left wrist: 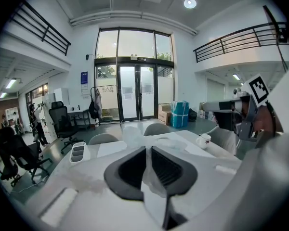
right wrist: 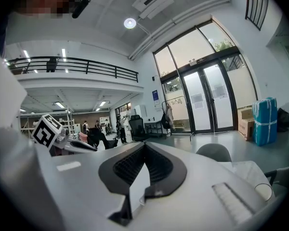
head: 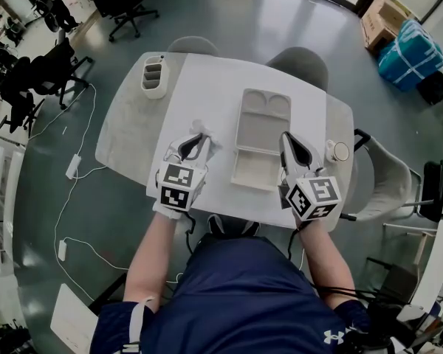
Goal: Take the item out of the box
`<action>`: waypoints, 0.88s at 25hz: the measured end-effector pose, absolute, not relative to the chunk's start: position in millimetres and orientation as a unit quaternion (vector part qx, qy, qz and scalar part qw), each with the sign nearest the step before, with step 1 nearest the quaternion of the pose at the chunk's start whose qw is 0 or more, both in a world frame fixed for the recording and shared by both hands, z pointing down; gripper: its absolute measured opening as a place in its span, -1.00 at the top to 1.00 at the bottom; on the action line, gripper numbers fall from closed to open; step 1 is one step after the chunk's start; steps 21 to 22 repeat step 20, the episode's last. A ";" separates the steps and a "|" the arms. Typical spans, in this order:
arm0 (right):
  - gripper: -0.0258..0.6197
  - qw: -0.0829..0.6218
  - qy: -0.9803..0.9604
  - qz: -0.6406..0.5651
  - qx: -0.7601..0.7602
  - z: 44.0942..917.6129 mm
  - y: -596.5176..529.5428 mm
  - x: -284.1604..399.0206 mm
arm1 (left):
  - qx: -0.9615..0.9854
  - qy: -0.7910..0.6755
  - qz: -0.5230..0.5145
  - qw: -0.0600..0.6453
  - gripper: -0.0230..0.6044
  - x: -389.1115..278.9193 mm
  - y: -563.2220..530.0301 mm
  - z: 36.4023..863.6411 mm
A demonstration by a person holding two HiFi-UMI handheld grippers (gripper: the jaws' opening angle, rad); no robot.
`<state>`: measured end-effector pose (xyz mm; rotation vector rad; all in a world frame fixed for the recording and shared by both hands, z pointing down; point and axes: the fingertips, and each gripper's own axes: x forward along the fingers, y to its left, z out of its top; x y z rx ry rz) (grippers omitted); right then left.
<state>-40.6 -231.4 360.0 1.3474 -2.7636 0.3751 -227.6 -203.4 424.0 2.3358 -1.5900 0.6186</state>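
A flat beige box with moulded compartments lies open in the middle of the white table. My left gripper hovers just left of it, shut on a crumpled clear plastic bag. In the left gripper view the bag is pinched between the dark pads and bunches up beyond the tips of the left gripper. My right gripper sits at the box's right edge. Its jaws meet with nothing between them, as the right gripper view shows of the right gripper.
A white divided organiser stands at the table's far left corner. A white cup sits right of my right gripper. Two grey chairs stand at the far side, and office chairs and stacked boxes lie beyond.
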 end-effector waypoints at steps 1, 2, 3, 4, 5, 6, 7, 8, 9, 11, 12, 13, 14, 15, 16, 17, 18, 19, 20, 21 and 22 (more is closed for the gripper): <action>0.92 0.023 -0.892 0.122 0.435 360.1 -231.4 -40.4 | 0.801 -0.545 0.212 0.124 0.79 -227.5 -203.2 424.0; 0.92 0.023 -0.892 0.122 0.435 360.3 -231.2 -39.9 | 0.801 -0.545 0.212 0.125 0.79 -227.2 -202.9 424.4; 0.92 0.023 -0.891 0.122 0.436 360.8 -230.7 -39.4 | 0.801 -0.545 0.212 0.125 0.79 -227.0 -202.4 425.1; 0.92 0.023 -0.891 0.123 0.436 361.3 -230.3 -39.2 | 0.801 -0.545 0.212 0.126 0.79 -227.3 -201.8 426.0; 0.92 0.023 -0.891 0.123 0.437 361.7 -229.9 -39.4 | 0.801 -0.545 0.213 0.126 0.79 -228.0 -201.2 426.9; 0.92 0.023 -0.890 0.123 0.438 362.1 -229.7 -39.8 | 0.801 -0.545 0.213 0.127 0.79 -229.0 -200.8 427.6; 0.92 0.023 -0.890 0.124 0.438 362.2 -229.7 -40.1 | 0.801 -0.545 0.213 0.127 0.79 -229.8 -200.6 428.2; 0.92 0.023 -0.890 0.124 0.439 362.3 -229.9 -40.3 | 0.800 -0.546 0.213 0.128 0.79 -230.4 -200.5 428.9; 0.92 0.023 -0.889 0.125 0.439 362.4 -230.2 -40.3 | 0.800 -0.545 0.214 0.129 0.79 -230.9 -200.6 429.8; 0.92 0.023 -0.889 0.125 0.440 363.2 -230.3 -40.3 | 0.800 -0.545 0.215 0.131 0.79 -232.0 -200.6 432.8; 0.92 0.023 -0.888 0.126 0.441 364.1 -230.0 -40.2 | 0.800 -0.545 0.215 0.132 0.79 -232.7 -200.5 434.9; 0.92 0.023 -0.888 0.126 0.442 365.1 -229.5 -40.1 | 0.800 -0.544 0.216 0.133 0.79 -233.2 -200.2 437.2; 0.92 0.023 -0.887 0.127 0.443 366.0 -229.1 -39.8 | 0.799 -0.544 0.217 0.135 0.79 -233.7 -199.8 439.5; 0.92 0.024 -0.887 0.127 0.444 366.7 -228.9 -39.6 | 0.799 -0.543 0.218 0.137 0.79 -234.2 -199.6 441.4; 0.92 0.024 -0.886 0.128 0.445 367.1 -228.9 -39.4 | 0.799 -0.543 0.219 0.138 0.79 -234.5 -199.5 442.8; 0.92 0.025 -0.886 0.128 0.445 367.2 -228.9 -39.3 | 0.799 -0.542 0.219 0.139 0.79 -234.9 -199.6 443.7; 0.92 0.025 -0.885 0.129 0.446 367.3 -229.0 -39.4 | 0.799 -0.542 0.220 0.140 0.79 -235.2 -199.8 444.4; 0.92 0.026 -0.885 0.129 0.447 367.5 -229.0 -39.5 | 0.799 -0.541 0.220 0.141 0.79 -235.5 -200.1 445.1; 0.92 0.026 -0.885 0.129 0.447 367.6 -229.1 -39.6 | 0.800 -0.541 0.220 0.141 0.79 -235.8 -200.3 445.8; 0.92 0.026 -0.885 0.129 0.447 367.6 -229.1 -39.6 | 0.800 -0.541 0.220 0.141 0.79 -235.8 -200.3 445.8; 0.92 0.026 -0.885 0.129 0.447 367.6 -229.1 -39.6 | 0.800 -0.541 0.220 0.141 0.79 -235.8 -200.3 445.8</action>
